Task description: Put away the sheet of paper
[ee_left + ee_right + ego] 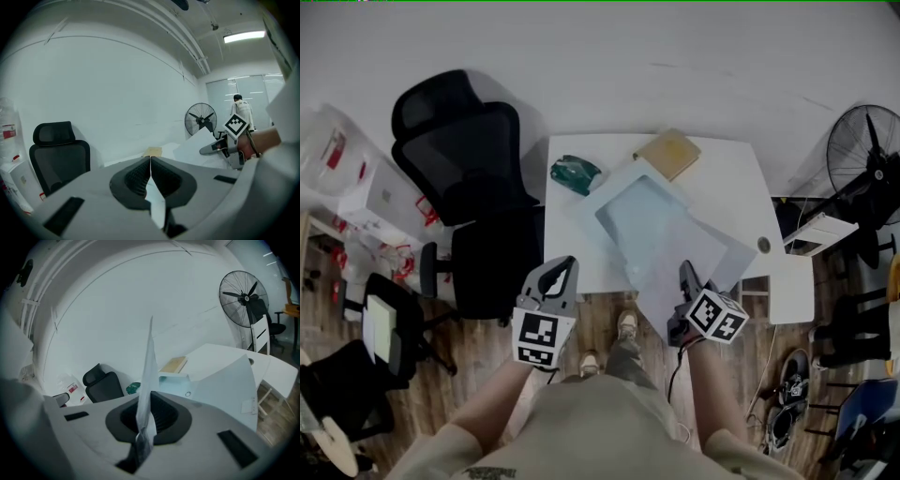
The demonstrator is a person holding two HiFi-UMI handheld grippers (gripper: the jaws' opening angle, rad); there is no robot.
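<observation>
The white sheet of paper [698,251] hangs over the front right part of the white table [731,187]. My right gripper [685,273] is shut on its near edge. In the right gripper view the sheet [149,376] stands edge-on, pinched between the jaws of that gripper [149,401]. A pale blue open folder [639,211] lies on the table, partly under the sheet. My left gripper [563,268] is at the table's front edge, left of the folder, shut on nothing. Its closed pads [143,174] show in the left gripper view, where the sheet [199,149] and the right gripper [213,149] are at right.
A brown notebook [669,153] and a green object [575,173] lie at the back of the table. A black office chair [469,178] stands left of it. A floor fan [867,150] and a low white side table [792,286] are at right.
</observation>
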